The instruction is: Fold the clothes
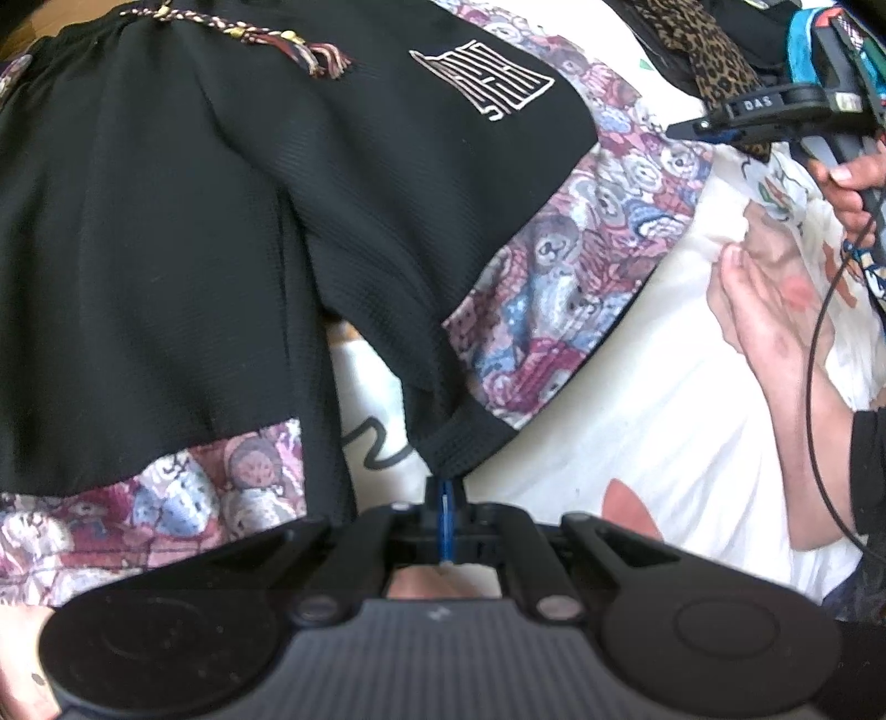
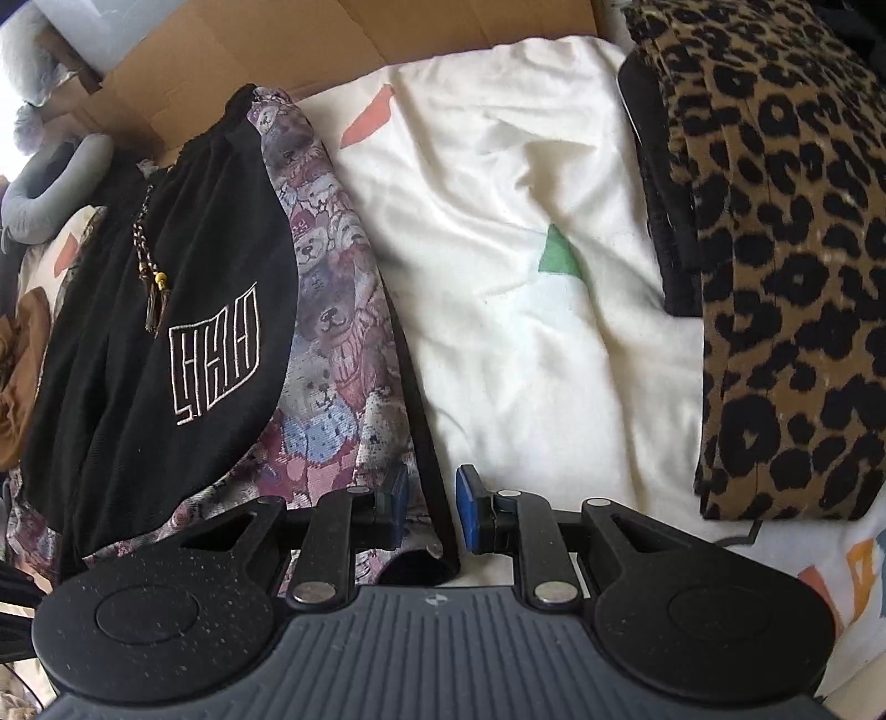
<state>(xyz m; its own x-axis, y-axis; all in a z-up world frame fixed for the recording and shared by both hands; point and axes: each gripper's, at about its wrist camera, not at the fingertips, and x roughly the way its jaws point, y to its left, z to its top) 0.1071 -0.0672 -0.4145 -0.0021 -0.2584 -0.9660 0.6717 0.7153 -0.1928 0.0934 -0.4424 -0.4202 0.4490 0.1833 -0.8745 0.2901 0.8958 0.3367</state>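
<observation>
Black shorts (image 1: 166,232) hem pinched in closed left tool (image 1: 446,487); only right view shows right tool (image 2: 432,507) narrowly open

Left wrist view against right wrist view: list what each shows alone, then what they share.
Only the left wrist view shows the left tongs shut on the black hem of the shorts, the person's bare hand on the sheet, and the right tongs from outside.

Only the right wrist view shows the right tongs with pads apart astride the shorts' black side edge, brown cardboard and a grey ring cushion.

Both show the black shorts with teddy-bear panels, their white embroidered logo, tasselled drawcord, white printed sheet and leopard-print garment.
</observation>
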